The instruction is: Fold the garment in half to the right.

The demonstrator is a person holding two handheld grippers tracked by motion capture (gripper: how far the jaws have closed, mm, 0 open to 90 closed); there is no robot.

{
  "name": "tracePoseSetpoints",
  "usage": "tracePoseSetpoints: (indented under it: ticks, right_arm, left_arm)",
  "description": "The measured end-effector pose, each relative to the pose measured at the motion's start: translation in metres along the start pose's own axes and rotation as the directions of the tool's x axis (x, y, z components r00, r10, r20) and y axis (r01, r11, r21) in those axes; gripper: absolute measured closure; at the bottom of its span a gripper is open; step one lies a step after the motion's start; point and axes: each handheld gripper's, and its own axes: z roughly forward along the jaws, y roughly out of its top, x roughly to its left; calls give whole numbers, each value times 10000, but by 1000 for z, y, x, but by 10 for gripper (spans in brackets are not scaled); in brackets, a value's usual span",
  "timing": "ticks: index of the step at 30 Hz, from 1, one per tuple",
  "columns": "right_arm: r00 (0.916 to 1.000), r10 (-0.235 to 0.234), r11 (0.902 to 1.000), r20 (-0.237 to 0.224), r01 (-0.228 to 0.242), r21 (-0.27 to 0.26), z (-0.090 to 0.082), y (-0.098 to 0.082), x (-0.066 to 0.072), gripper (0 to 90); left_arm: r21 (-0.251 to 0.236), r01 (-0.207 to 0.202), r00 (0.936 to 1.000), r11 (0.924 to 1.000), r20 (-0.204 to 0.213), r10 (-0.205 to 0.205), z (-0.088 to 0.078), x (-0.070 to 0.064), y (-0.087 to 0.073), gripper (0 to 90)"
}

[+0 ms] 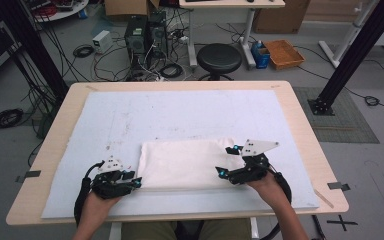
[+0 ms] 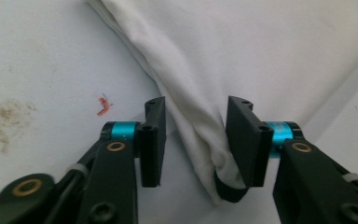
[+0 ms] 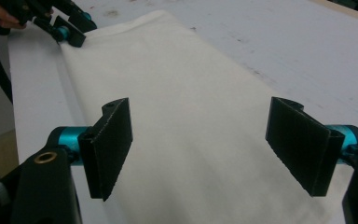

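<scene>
A folded white cloth [image 1: 185,164] lies on the mat [image 1: 130,120] near the table's [image 1: 300,125] front edge. The left gripper [image 1: 136,183] straddles the cloth's front-left corner, jaws partly apart, one pad touching the bunched fabric. The right gripper [image 1: 225,161] hangs over the cloth's right end, jaws spread wide, gripping nothing.

Wooden counter [image 1: 300,125] carried a white mat [image 1: 180,110], stained brown at one spot [image 2: 0,123] with a small red mark [image 2: 103,106]. Behind it stood a black stool [image 1: 219,57], two computer towers [image 1: 145,32] amid cables [image 1: 5,118], an orange tray [image 1: 283,53], a blue box [image 1: 261,55].
</scene>
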Motion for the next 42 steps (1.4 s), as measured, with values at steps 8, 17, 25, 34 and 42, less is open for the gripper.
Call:
tracePoseSetpoints:
  ticks: [8,17,25,34,42]
  right_arm:
    - [9996,-252,9991,-106,256,326,25,26,3,227]
    - [9994,-331,9972,-17,332,664,60,72,-1,227]
    - [9989,-337,9909,-326,377,1291,108,105,-1,215]
    - [9973,-630,9646,-383,707,2540,185,133,6,280]
    - [9869,-1328,9078,-915,1582,3885,249,140,25,529]
  left_arm:
    - [150,2,9999,9999,173,-4,0,1,1,840]
    - [-227,4,9983,9997,576,9,-3,4,3,851]
    - [-637,62,9960,9980,892,-4,-6,7,5,853]
    - [-641,-51,9944,9979,1046,118,-5,7,7,855]
    - [-716,-28,9932,9974,1157,111,-6,8,7,855]
